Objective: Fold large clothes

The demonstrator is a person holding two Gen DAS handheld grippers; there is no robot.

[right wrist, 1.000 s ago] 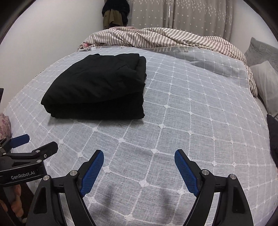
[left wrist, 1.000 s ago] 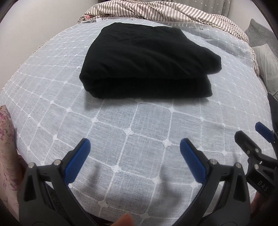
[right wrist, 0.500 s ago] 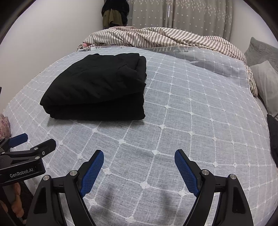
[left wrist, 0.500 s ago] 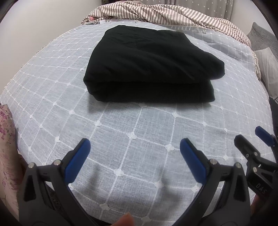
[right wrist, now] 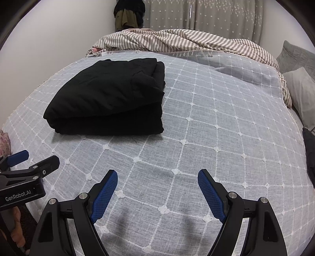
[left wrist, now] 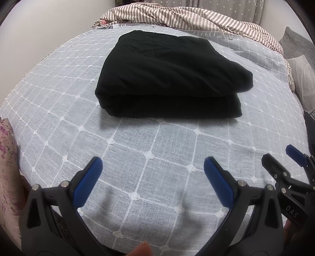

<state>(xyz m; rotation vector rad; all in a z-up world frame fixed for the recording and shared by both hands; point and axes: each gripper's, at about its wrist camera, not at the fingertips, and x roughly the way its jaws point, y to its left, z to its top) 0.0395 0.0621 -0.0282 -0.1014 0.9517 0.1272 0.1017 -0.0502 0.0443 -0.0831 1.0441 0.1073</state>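
A black garment lies folded into a thick rectangle on the grey checked bedspread; it also shows in the right wrist view, at the left. My left gripper is open and empty, hovering over the bedspread short of the garment's near edge. My right gripper is open and empty, to the right of the garment and nearer than it. Each gripper shows at the edge of the other's view.
A striped blanket is bunched along the far edge of the bed. Grey pillows lie at the right. A white wall runs along the left, curtains hang behind. A floral fabric is at the near left.
The left gripper has tilted slightly upward, so the garment sits lower in its view. The right gripper has barely moved. Both stay open.
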